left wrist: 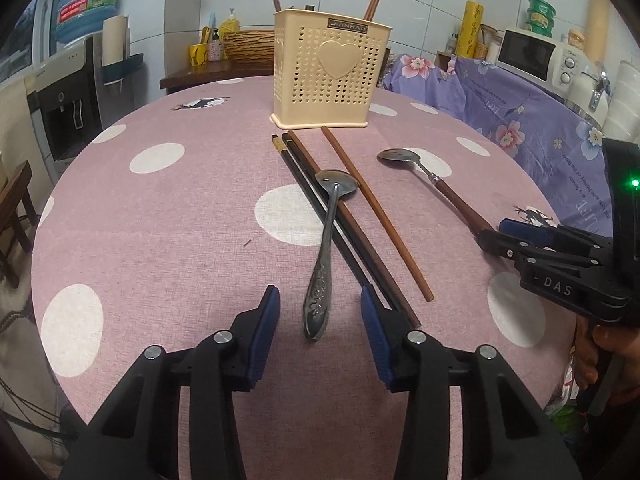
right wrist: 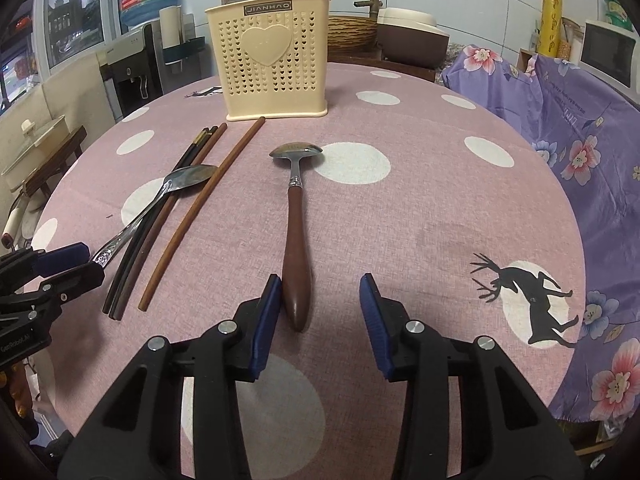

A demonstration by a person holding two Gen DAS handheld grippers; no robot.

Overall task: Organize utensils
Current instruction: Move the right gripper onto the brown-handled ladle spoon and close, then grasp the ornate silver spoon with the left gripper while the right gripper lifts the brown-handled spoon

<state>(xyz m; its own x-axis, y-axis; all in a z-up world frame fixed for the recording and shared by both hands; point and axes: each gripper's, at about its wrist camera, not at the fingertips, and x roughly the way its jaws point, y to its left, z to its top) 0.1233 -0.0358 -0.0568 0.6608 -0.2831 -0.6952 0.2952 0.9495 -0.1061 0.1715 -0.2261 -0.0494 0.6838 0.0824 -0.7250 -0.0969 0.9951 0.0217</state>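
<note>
Left claw (left wrist: 316, 312) hangs apart around the all-metal spoon (left wrist: 322, 260), pads clear of its handle. Right claw (right wrist: 318, 304) gapes, left pad touching the wooden-handled spoon (right wrist: 297, 248). Beyond on the worktop (left wrist: 160, 220), chopsticks (left wrist: 340, 208), then the cream utensil holder (left wrist: 326, 72).

Behind the bench (left wrist: 160, 216) with its pink, white-dotted cloth you can see a blue water bottle (left wrist: 90, 0) on a dispenser (left wrist: 66, 108), a woven basket (left wrist: 248, 46), a white microwave (left wrist: 536, 58), and a purple floral cloth (right wrist: 580, 128) draped at the right.
</note>
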